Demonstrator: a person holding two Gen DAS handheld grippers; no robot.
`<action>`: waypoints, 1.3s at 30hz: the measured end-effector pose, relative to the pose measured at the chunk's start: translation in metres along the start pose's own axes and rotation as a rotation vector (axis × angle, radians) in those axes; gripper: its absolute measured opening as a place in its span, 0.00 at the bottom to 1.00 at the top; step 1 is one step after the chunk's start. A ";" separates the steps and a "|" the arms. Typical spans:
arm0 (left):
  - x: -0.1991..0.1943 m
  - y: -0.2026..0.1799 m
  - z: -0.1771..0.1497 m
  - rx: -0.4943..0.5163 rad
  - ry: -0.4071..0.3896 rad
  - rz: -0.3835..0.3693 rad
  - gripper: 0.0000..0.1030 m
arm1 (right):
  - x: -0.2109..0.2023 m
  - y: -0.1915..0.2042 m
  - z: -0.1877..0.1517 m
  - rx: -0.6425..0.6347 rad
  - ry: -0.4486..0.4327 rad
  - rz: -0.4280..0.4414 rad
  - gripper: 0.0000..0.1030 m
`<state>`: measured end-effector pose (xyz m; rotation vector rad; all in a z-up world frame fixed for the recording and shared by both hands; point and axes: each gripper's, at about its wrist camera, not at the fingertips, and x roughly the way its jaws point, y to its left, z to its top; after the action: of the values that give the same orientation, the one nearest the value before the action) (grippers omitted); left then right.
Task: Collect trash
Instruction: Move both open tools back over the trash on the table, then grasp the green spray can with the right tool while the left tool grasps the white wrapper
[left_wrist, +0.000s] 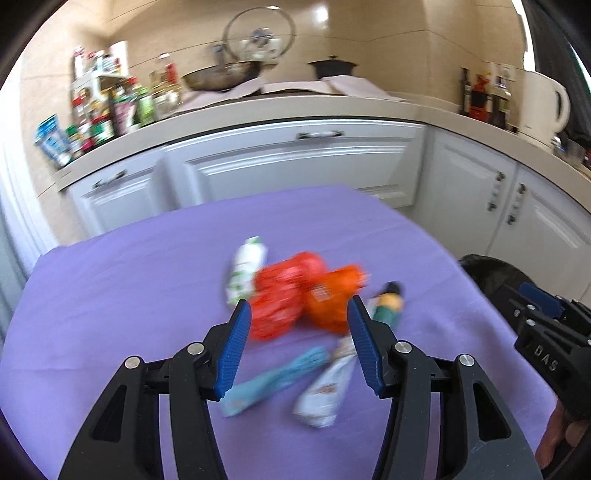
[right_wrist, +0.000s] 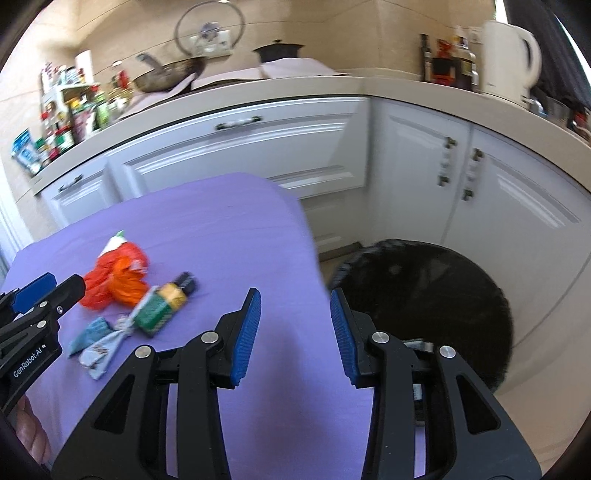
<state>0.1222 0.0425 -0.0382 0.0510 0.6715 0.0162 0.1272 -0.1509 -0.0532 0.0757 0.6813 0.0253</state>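
Left tongs (left_wrist: 299, 310) and right tongs (right_wrist: 293, 301), both spread and empty, hover above the purple-covered counter (left_wrist: 129, 277). The wrappers (left_wrist: 291, 295) lie uncollected mid-counter; the black bin (right_wrist: 436, 295) stands beside the counter. Collection not yet begun.

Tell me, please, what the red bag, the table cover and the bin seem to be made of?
Red bag: thin glossy plastic film, probably; it is crumpled and printed. Table cover: matte purple fabric, draping softly over the edge. Bin: black; its ribbed rim suggests plastic or weave, too blurred to tell.
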 end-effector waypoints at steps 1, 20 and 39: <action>-0.001 0.008 -0.002 -0.008 0.002 0.011 0.52 | 0.001 0.006 0.000 -0.007 0.003 0.007 0.37; 0.005 0.113 -0.021 -0.145 0.039 0.139 0.53 | 0.038 0.091 0.000 -0.126 0.107 0.040 0.43; 0.012 0.115 -0.023 -0.152 0.055 0.097 0.53 | 0.053 0.092 -0.003 -0.117 0.175 0.005 0.45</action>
<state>0.1173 0.1584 -0.0576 -0.0632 0.7207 0.1623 0.1668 -0.0567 -0.0816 -0.0382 0.8534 0.0769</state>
